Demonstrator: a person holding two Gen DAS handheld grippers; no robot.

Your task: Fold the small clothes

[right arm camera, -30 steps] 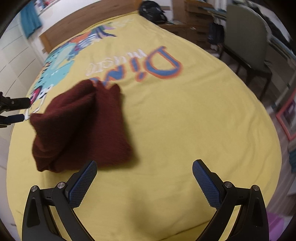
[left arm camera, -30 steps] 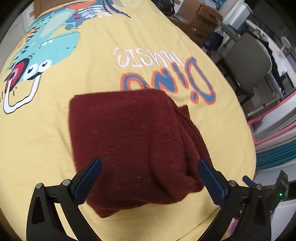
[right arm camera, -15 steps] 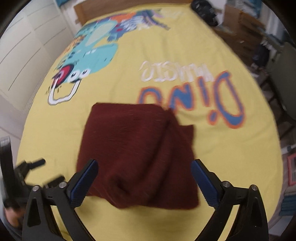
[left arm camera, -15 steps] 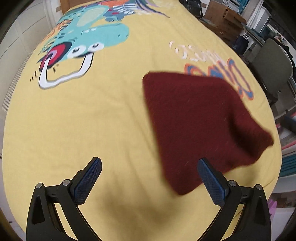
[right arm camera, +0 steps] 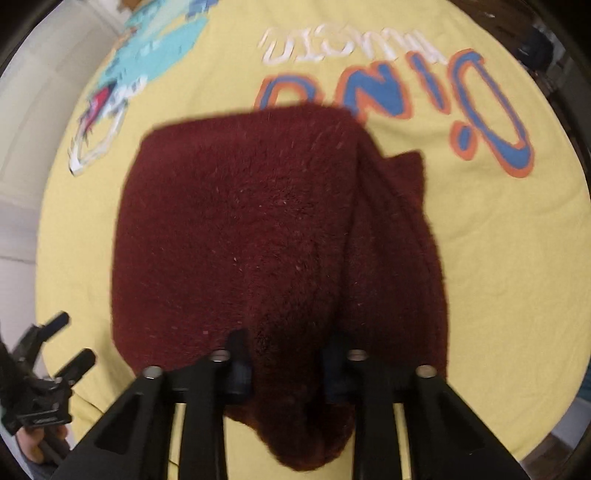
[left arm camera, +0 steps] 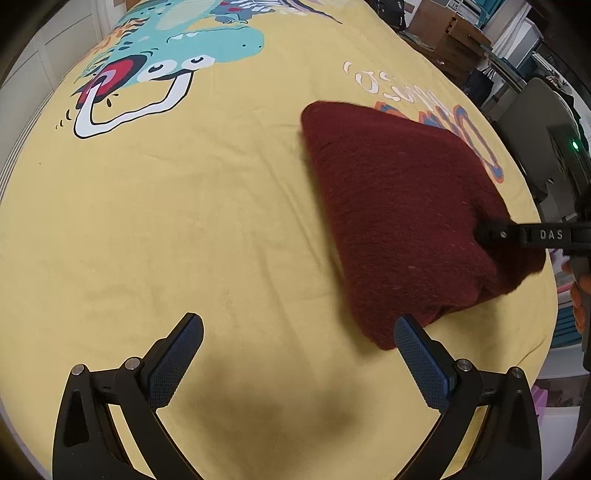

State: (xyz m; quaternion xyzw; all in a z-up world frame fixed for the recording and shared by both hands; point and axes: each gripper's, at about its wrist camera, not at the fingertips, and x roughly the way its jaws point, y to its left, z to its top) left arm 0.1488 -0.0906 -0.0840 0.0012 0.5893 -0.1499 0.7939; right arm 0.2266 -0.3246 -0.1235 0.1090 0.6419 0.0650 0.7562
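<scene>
The right gripper (right arm camera: 284,363) points steeply down near the bedspread's near edge; its jaws have just been closing and now pinch a bunched fold of the maroon knit garment (right arm camera: 258,229). The left gripper (left arm camera: 297,354) hangs wide open over bare bedspread (left arm camera: 184,221), its right pad (left arm camera: 419,363) beside the garment's near corner.

Yellow dinosaur-print bedspread (left arm camera: 184,229), grey chair (left arm camera: 532,122), wooden drawers (left arm camera: 448,35)
</scene>
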